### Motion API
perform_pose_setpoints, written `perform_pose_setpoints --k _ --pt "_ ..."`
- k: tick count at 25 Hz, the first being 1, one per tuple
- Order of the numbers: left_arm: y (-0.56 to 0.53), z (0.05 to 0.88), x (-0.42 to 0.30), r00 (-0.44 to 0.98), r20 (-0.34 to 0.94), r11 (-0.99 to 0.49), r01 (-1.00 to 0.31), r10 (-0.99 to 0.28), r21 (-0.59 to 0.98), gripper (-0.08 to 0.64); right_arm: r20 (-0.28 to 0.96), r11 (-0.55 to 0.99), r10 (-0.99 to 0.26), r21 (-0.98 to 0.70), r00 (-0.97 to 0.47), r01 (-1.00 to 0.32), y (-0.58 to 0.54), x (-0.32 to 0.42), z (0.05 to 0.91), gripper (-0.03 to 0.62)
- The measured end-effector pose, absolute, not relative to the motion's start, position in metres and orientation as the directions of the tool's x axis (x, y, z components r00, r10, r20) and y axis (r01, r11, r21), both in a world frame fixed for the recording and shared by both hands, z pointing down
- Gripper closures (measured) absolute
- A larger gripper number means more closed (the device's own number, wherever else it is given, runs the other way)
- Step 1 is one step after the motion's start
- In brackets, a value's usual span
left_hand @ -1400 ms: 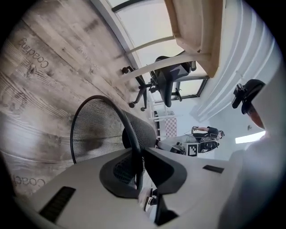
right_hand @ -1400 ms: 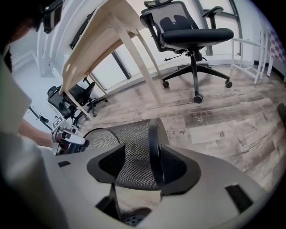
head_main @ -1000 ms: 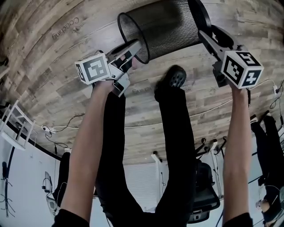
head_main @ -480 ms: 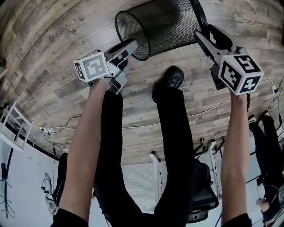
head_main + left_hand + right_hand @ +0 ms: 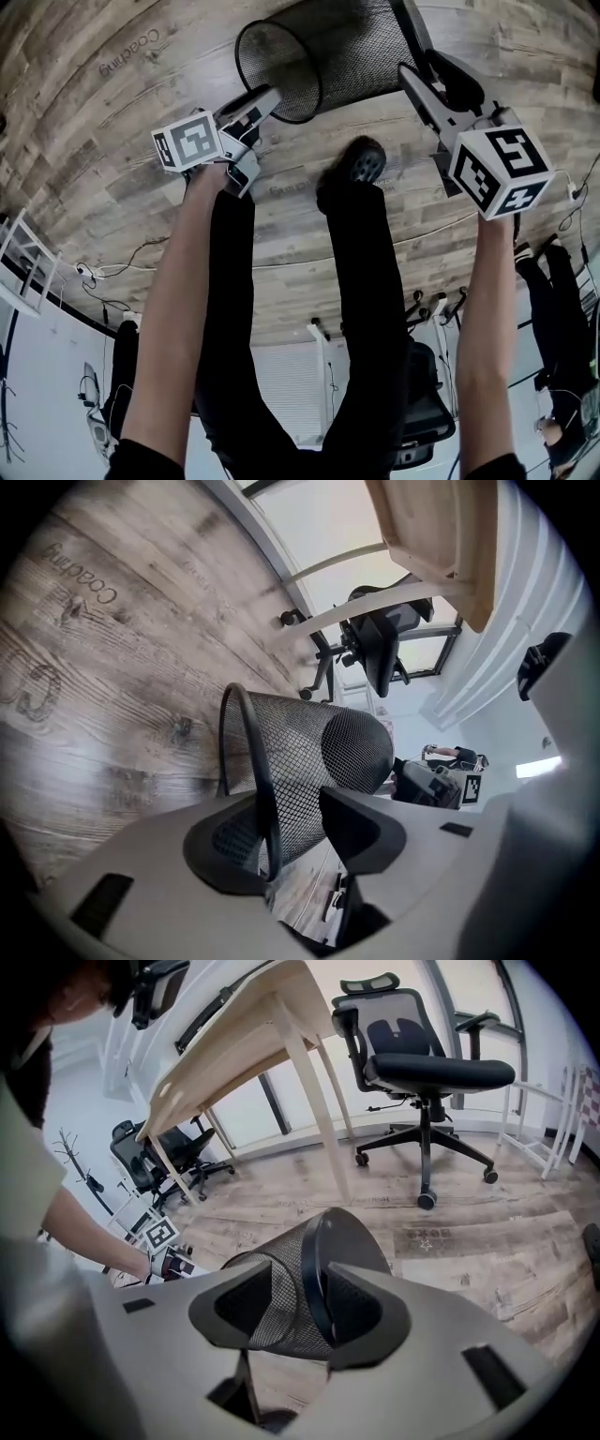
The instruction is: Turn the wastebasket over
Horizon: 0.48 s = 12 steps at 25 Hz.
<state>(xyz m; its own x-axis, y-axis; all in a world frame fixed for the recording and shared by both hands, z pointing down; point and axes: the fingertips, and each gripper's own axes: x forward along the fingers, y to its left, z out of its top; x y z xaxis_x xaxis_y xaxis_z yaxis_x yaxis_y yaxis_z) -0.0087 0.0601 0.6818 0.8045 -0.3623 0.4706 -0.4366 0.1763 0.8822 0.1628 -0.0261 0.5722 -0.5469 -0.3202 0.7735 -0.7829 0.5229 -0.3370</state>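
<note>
Above the plank floor (image 5: pixel 112 141) of an open office, a black mesh wastebasket (image 5: pixel 328 56) lies on its side between two hand-held grippers. Its open mouth is toward the person's left, its base toward the right, and a dark shoe (image 5: pixel 361 161) stands just below it in the head view.

The left gripper (image 5: pixel 267 94) has just been opening its jaws. In its own view the left gripper (image 5: pixel 291 803) stands spread, and the rim of the wastebasket (image 5: pixel 309 752) runs down between the jaws, close along one pad and clear of the other.

The right gripper (image 5: pixel 417 66) has just been closing. Seen from the right gripper (image 5: pixel 300 1274), its pads pinch the dark band at the base of the wastebasket (image 5: pixel 281 1307), one jaw on the mesh wall and the other on the base side.

Against the head view of a second ago, the mouth shows rounder and fuller, and the right gripper's marker cube sits lower and closer to the camera.

The change reads as a handover. The rim is being let go while the base grip tightens, so the turn now appears to depend on the right gripper alone. Whether the rim already rests on the floor cannot be told. The basket is not yet inverted, and a thin pinch on one band could let it swing or slip.
</note>
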Motion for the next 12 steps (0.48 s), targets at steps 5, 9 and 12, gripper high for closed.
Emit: perform_pose_setpoints --k 5,9,12 --pt "0.076 0.689 -0.022 0.781 0.514 0.219 -0.465 -0.355 0.858 0.359 0.783 0.569 -0.328 -0.283 -0.529 -0.772 -0.026 0.144 0.565 0.408" --pt "0.09 0.696 -0.032 0.76 0.556 0.256 -0.494 -0.338 0.831 0.336 0.801 0.62 -0.331 -0.213 -0.498 -0.755 -0.023 0.132 0.562 0.486" --pt "0.101 0.702 -0.038 0.753 0.583 0.275 -0.517 -0.306 0.811 0.33 0.805 0.665 -0.304 -0.203 -0.509 -0.719 -0.016 0.118 0.558 0.486"
